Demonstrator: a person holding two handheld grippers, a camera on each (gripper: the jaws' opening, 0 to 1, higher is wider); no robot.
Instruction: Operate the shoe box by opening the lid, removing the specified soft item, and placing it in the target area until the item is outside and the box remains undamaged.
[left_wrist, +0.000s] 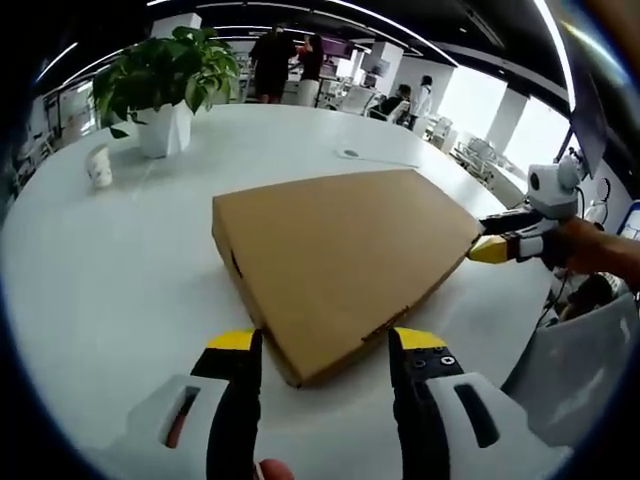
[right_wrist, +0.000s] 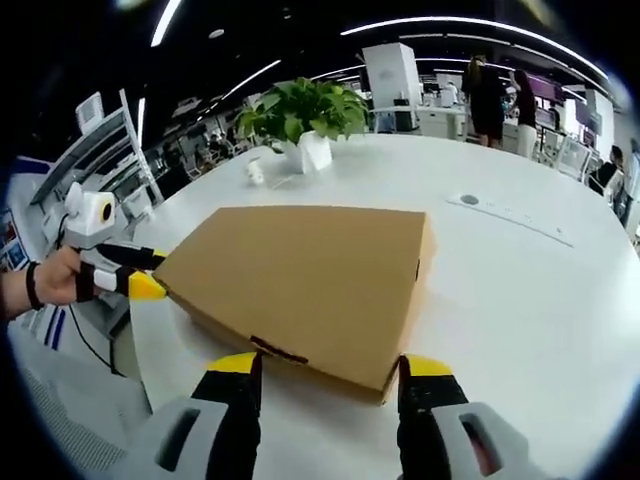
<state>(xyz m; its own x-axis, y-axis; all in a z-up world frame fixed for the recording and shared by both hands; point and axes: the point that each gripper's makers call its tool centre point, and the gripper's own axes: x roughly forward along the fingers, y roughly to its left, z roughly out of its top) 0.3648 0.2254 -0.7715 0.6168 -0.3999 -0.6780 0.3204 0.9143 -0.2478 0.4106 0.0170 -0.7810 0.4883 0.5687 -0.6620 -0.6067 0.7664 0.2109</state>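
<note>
A closed brown cardboard shoe box (left_wrist: 340, 265) lies flat on the white round table (left_wrist: 120, 290), lid down. My left gripper (left_wrist: 327, 342) is open, its yellow-tipped jaws straddling the box's nearest corner. My right gripper (right_wrist: 332, 366) is open too, with the opposite end of the box (right_wrist: 300, 275) between its jaws. In the left gripper view the right gripper (left_wrist: 490, 237) sits at the box's right corner, held by a hand. The left gripper (right_wrist: 150, 272) appears at the box's left corner in the right gripper view. The soft item is hidden inside.
A potted plant (left_wrist: 165, 85) in a white pot and a small paper cup (left_wrist: 99, 165) stand at the table's far side. A round port (right_wrist: 470, 200) is set in the tabletop. A grey chair (left_wrist: 585, 365) is by the table edge. People stand far behind.
</note>
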